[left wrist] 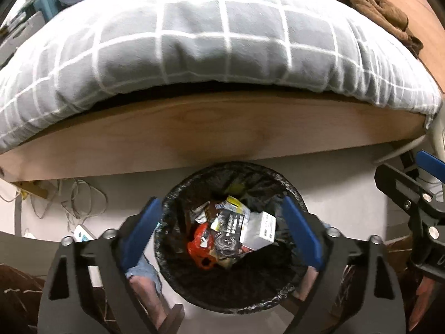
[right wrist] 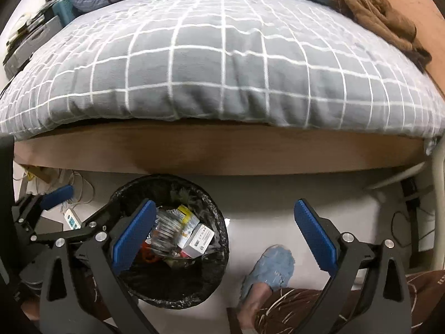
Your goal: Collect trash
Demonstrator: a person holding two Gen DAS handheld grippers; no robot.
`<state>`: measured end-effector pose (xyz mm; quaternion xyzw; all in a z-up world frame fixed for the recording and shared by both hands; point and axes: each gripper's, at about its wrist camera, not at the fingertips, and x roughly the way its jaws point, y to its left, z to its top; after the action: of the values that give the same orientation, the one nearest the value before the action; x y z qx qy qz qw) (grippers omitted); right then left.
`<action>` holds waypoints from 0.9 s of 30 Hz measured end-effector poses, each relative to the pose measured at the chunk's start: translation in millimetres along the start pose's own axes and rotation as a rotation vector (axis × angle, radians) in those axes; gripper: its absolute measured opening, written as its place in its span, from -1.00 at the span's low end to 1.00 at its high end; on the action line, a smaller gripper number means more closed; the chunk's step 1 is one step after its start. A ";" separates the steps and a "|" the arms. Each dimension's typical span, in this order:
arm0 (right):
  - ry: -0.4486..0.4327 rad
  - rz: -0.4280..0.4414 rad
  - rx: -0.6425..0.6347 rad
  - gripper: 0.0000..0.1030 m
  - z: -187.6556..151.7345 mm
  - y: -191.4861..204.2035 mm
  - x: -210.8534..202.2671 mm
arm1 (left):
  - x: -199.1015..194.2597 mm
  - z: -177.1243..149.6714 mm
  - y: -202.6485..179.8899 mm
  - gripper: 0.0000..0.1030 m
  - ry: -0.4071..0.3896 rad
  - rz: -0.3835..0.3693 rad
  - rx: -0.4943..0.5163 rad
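A round trash bin [left wrist: 172, 194] lined with a black bag stands on the pale floor by the wooden bed frame. It holds several wrappers and small boxes, among them a red wrapper [left wrist: 201, 246] and a white box [left wrist: 262, 231]. My left gripper [left wrist: 222, 231] is open and empty, right above the bin's mouth. The bin [right wrist: 219, 239] shows at lower left in the right wrist view. My right gripper [right wrist: 225, 236] is open and empty over the bin's right rim and the floor. The left gripper [right wrist: 59, 194] shows at that view's left edge.
A bed with a grey checked duvet [right wrist: 222, 69] and wooden side board [right wrist: 222, 153] fills the far side. Cables and a power strip [right wrist: 71, 218] lie on the floor at left. A person's foot in a blue slipper [right wrist: 271, 270] is right of the bin.
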<state>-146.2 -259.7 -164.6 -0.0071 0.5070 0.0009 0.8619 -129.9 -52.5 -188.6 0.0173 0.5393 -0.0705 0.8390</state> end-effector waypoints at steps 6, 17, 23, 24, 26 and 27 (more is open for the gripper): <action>-0.054 0.019 -0.010 0.85 10.5 3.8 -23.9 | -31.8 12.1 17.4 0.89 -0.059 0.027 -0.043; -0.222 0.037 -0.010 0.85 43.3 5.9 -128.4 | -146.3 36.6 37.1 0.89 -0.233 0.039 -0.077; -0.280 0.013 -0.004 0.85 40.6 7.3 -178.2 | -200.5 31.8 40.0 0.89 -0.295 0.038 -0.082; -0.286 0.014 -0.001 0.85 38.6 7.7 -184.2 | -205.4 30.3 39.5 0.89 -0.298 0.034 -0.079; -0.294 0.012 -0.003 0.85 33.9 9.0 -194.1 | -215.0 26.3 38.1 0.89 -0.307 0.028 -0.075; -0.298 0.011 -0.006 0.85 31.8 9.8 -198.3 | -218.9 23.4 37.6 0.89 -0.310 0.026 -0.073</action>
<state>-214.8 -248.4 24.0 -0.0067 0.3732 0.0085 0.9277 -193.1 4.0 18.0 -0.0175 0.4052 -0.0417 0.9131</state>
